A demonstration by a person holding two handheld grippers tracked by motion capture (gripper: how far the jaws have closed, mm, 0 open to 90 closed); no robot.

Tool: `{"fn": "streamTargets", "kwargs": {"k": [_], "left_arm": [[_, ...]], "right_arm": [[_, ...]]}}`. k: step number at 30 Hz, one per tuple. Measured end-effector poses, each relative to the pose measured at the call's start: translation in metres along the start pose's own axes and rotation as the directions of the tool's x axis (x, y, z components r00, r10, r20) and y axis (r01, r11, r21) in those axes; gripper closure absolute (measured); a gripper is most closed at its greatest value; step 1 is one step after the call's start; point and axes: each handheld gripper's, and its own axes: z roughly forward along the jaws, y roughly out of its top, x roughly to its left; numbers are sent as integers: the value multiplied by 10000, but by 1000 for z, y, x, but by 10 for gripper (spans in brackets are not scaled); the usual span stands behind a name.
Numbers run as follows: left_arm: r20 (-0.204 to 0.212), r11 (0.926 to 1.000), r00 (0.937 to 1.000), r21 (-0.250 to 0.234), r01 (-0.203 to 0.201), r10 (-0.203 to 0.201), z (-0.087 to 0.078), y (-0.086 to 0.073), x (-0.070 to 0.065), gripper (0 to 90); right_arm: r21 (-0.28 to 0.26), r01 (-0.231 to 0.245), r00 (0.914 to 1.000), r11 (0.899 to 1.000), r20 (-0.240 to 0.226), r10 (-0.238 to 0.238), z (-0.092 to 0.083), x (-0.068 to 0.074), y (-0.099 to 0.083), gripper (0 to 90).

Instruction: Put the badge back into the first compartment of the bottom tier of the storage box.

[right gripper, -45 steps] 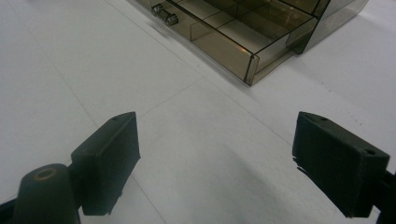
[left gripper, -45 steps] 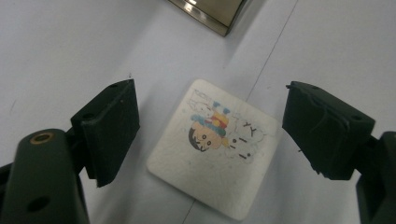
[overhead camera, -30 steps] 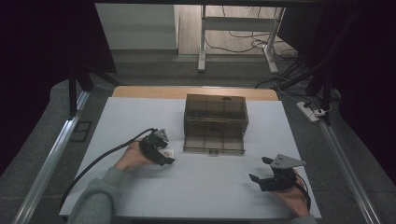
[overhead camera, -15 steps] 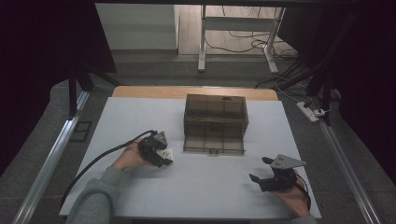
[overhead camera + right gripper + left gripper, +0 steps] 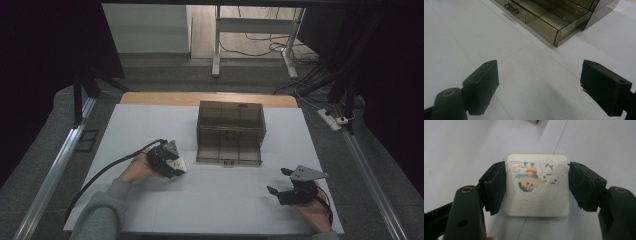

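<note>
Grip is made: my left gripper [image 5: 536, 186], jaws just closed, clamps the white picture tile [image 5: 537, 185] on the table [image 5: 225, 200], at eight o'clock from the open-drawered smoky box [image 5: 230, 131]. Lifting and stowing remain, I judge; my right gripper [image 5: 278, 182] waits wide open, empty.

My table [image 5: 150, 125] is white; on it sit a smoky clear drawer box [image 5: 230, 122], drawer pulled open, and a small white square card [image 5: 537, 185].
</note>
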Motion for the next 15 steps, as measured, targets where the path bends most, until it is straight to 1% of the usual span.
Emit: {"fn": "streamTargets", "kwargs": {"k": [1,4,7,15], "left_arm": [[22,9998,10000,-169,50,-50,-3,1,-1,330],[-11,9988,10000,-482,85,-86,-10,3,-1,330],[-49,9981,9998,-594,178,-182,-14,3,-1,330],[-161,9953,9995,-929,267,-283,-22,4,-1,330]], "right_arm": [[-2,-5,10000,10000,8,5,0,0,0,148],[3,-8,10000,10000,0,8,0,0,0,148],[18,-6,10000,10000,9,6,0,0,0,148],[13,-28,10000,10000,55,28,0,0,0,148]]}}
